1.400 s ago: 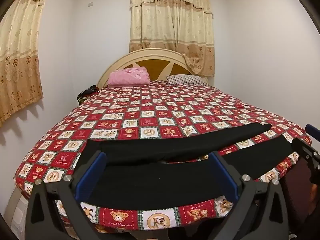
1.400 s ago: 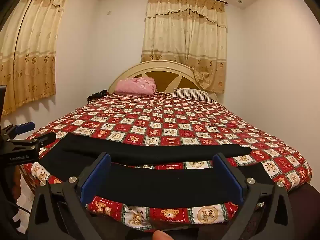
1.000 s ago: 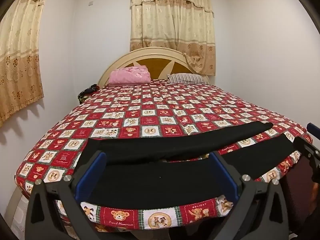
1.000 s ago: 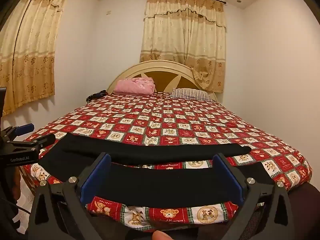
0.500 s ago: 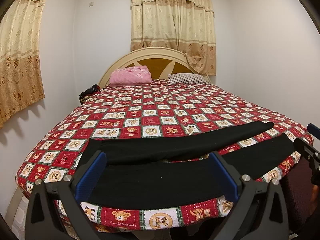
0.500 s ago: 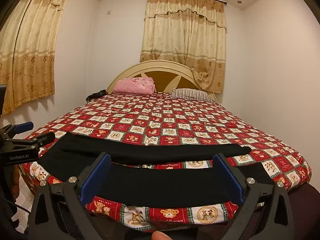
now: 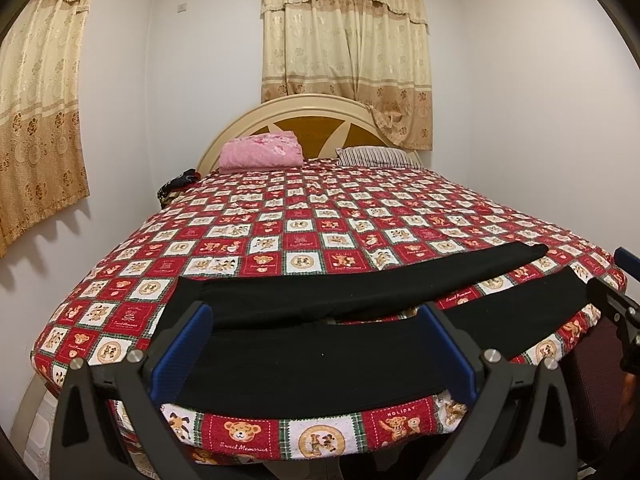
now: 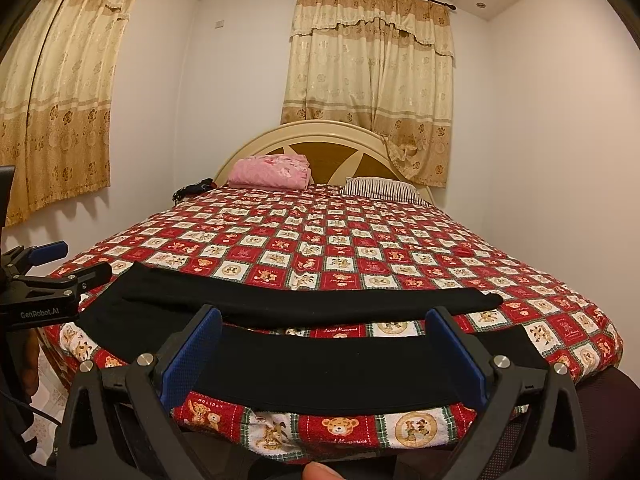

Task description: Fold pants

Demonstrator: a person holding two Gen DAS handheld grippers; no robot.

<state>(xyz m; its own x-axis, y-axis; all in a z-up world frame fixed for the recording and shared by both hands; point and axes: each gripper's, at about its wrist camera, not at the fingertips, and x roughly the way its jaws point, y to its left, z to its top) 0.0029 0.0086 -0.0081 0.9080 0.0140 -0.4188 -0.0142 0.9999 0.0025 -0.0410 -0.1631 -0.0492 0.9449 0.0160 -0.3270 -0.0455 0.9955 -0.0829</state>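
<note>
We see the black pants (image 7: 320,360) lying flat across the foot of the bed (image 7: 304,216), their two legs spread apart on the red teddy-bear bedspread. Our left gripper (image 7: 314,354) hovers near the wider end with its blue-padded fingers (image 7: 182,346) spread wide, holding nothing. Our right gripper (image 8: 326,356) hovers likewise near the leg ends, fingers wide apart. A pink blanket (image 7: 260,154) and striped pillow (image 7: 378,157) sit by the headboard.

One pair of black pants (image 7: 320,360), two pillows (image 7: 260,154), two curtains (image 7: 346,60), one bed (image 7: 360,216).
</note>
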